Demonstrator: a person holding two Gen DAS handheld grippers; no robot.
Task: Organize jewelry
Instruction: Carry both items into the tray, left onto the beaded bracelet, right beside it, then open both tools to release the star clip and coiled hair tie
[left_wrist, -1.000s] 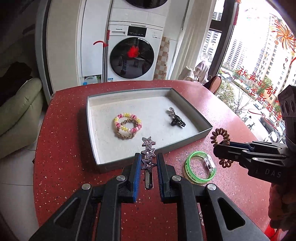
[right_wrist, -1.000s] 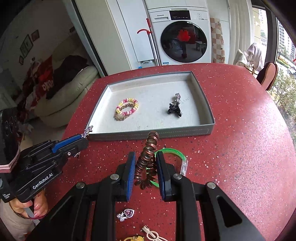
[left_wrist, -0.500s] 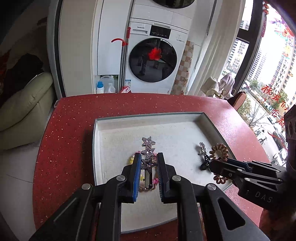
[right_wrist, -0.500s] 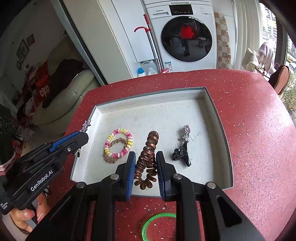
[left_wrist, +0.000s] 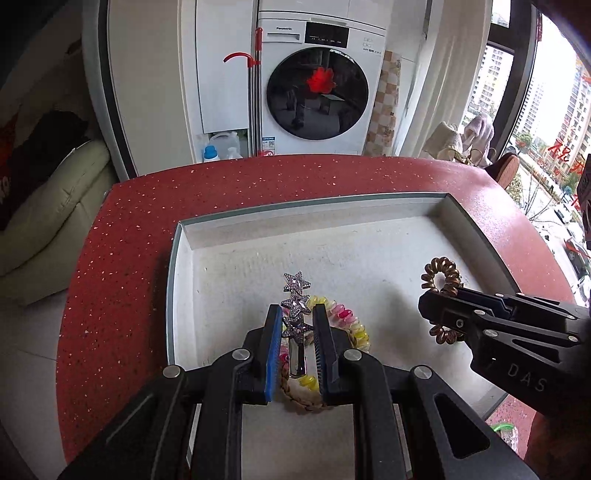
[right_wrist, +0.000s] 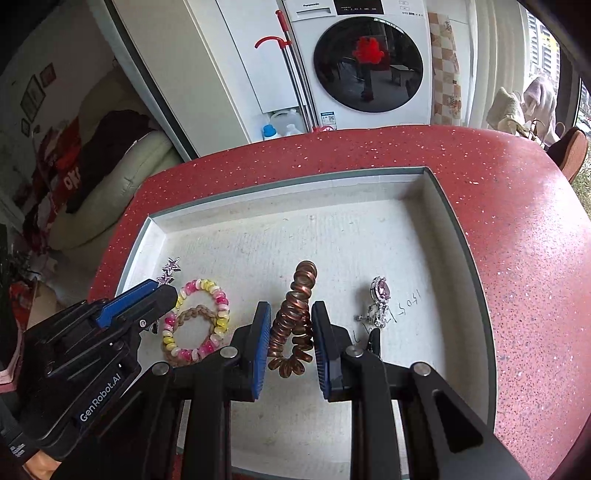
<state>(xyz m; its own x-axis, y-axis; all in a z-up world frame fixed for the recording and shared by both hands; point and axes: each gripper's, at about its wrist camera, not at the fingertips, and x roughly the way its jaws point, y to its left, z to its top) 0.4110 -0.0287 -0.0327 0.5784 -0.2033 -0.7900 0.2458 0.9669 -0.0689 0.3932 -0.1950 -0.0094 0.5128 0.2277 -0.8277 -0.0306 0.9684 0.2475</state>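
My left gripper (left_wrist: 294, 314) is shut on a silver star hair clip (left_wrist: 295, 302) and holds it over the left part of the grey tray (left_wrist: 173, 280), above a pink-and-yellow bead bracelet (left_wrist: 351, 325) and a braided band. My right gripper (right_wrist: 289, 314) is shut on a brown spiral hair tie (right_wrist: 297, 314) over the tray's middle (right_wrist: 480, 295). The bead bracelet (right_wrist: 207, 317) lies left of it and a pink-stone earring (right_wrist: 380, 299) lies right. The right gripper (left_wrist: 439, 306) also shows in the left wrist view.
The tray stands on a round red speckled table (left_wrist: 122, 258). A green bangle (left_wrist: 502, 428) lies on the table by the tray's near right corner. A washing machine (left_wrist: 314, 92) and a sofa (left_wrist: 44, 206) are beyond the table.
Both grippers have moved forward from the table in front of the tray to over the tray, each still holding its item.
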